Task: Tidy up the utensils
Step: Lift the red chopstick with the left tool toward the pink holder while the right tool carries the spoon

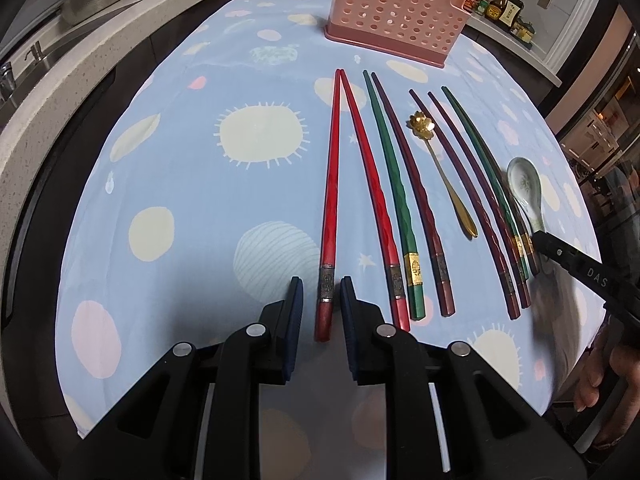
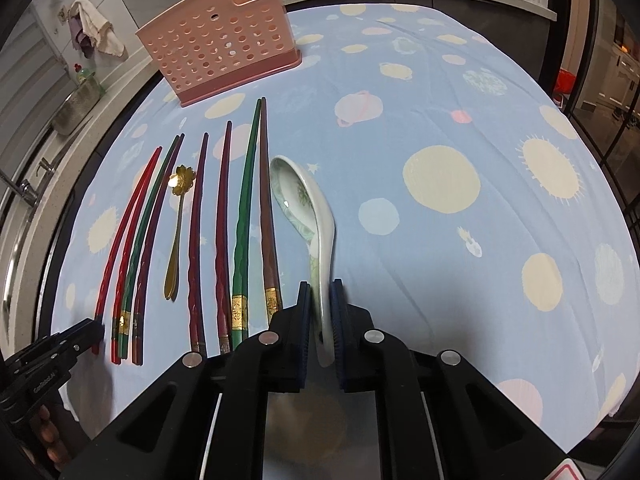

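Left tongs [image 1: 321,294] are sitting spread apart, with the butt end of the leftmost red chopstick [image 1: 329,208] lying between the two pads, not gripped as far as I can see, gap on both sides. Right tongs [image 2: 320,300] are straddling the handle of the ceramic spoon [image 2: 308,216]; pads are looking very close to the handle, but I honestly can't tell if they're pinching it or just flanking it.

Using the pink rack [image 1: 394,8] as the landmark: everything is lying on the blue cloth [image 1: 180,152] on the near side of it, tips pointing toward it. Red pair is lying nearest the left tongs, then a green and a dark chopstick [image 1: 412,196], then the gold spoon [image 1: 444,168], more dark ones plus another green, and the ceramic spoon is sitting at the far right end of the row, just beside the last chopstick.
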Demonstrator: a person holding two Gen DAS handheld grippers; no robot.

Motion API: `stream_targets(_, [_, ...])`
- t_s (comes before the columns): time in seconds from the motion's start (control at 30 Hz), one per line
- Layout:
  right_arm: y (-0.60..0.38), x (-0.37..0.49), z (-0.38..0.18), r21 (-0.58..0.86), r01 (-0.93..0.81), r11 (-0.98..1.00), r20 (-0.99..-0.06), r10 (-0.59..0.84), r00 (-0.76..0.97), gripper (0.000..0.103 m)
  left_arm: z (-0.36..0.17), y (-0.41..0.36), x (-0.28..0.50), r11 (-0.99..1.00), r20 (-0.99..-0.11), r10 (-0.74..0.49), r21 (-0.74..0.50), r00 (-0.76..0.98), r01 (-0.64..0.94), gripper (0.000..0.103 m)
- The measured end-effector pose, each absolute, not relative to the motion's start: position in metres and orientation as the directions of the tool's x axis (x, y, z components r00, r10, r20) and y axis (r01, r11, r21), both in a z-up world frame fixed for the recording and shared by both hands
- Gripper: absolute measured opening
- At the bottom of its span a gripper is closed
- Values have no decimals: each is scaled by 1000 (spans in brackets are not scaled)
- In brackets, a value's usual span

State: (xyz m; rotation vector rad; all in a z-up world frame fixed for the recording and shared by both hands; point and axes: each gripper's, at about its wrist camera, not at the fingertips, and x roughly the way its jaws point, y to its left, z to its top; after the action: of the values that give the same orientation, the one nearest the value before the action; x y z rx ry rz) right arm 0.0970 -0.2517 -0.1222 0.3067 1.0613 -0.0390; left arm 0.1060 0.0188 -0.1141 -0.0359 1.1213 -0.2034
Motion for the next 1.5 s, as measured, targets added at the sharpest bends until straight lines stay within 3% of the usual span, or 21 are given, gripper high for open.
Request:
stream_targets(0.07, [-252,95,-122,230,177,957,-863,116,492,9,-114,19,105,981,-887,-179,-126,426,149,17])
stream_targets(0.13, [-252,93,-121,231,178,957,-862,116,493,8,-115,19,104,980,-883,-180,-124,434,155,8])
stream_targets(0.37, [-254,82,-104,239,184,954,-844,110,524,8,-102,27,103,977,-866,-209,-159,455,145,7])
stream_targets(0.77, [-270,81,-39,256,191,948,-762,76,643,6,-29,35,107,972,-769,-236,-184,594,149,7])
stream_targets(1.5, [-278,169,20,302,115,946,-667,124,735,5,98,42,210,967,-568,-252,-184,783,177,7])
